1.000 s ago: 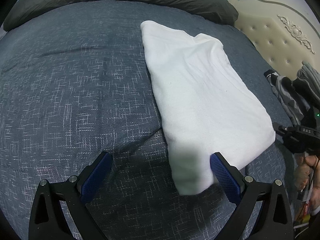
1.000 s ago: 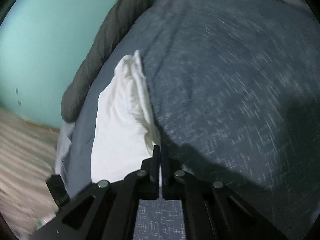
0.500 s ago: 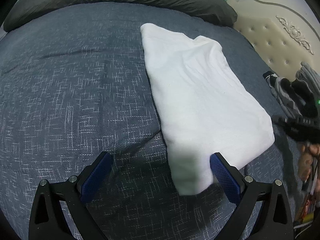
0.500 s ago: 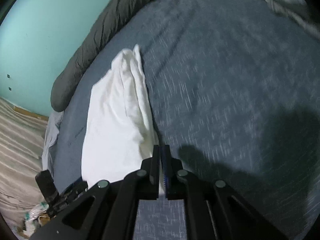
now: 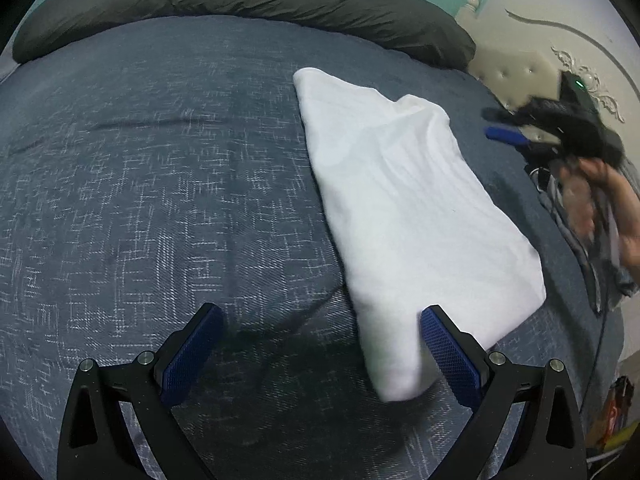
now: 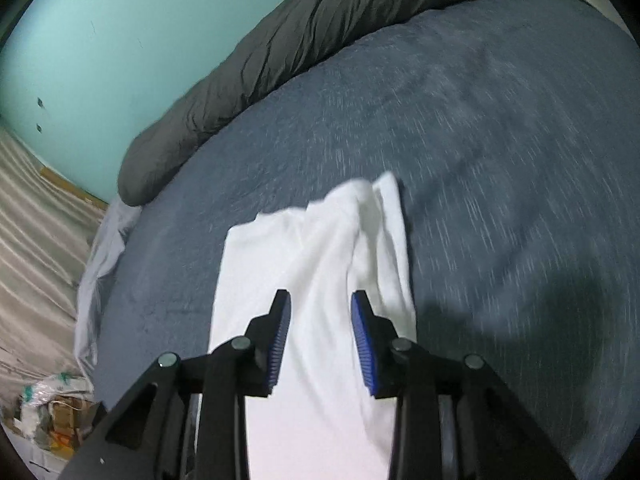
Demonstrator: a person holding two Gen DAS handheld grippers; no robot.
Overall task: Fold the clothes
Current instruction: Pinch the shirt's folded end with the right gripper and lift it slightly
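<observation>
From the left wrist, the left claw [image 5: 320, 354] gapes wide, empty; the white folded garment [image 5: 404, 208] runs 11 to 5 o'clock, corner nearest. From the right wrist, the right claw [image 6: 320, 340] is opening above it, gripping nothing

Dim indoor light, heavy fisheye, right wrist view motion-blurred.

Left wrist view: mostly sharp, dark vignette in the corners, straight lines bowed at the rim. The left tongs [image 5: 320, 354] cast a soft shadow onto the blue bedspread [image 5: 160, 184] just ahead of them. The right tongs [image 5: 520, 128] and the hand [image 5: 608, 204] at the right edge are smeared. Right wrist view: the bedspread weave streaks, worst on the right; a broad dark shadow lies lower right. The folded white shirt [image 6: 320, 264] is blown out near the bottom, folds washed out. The teal wall [image 6: 120, 40] is evenly lit, no glare.
</observation>
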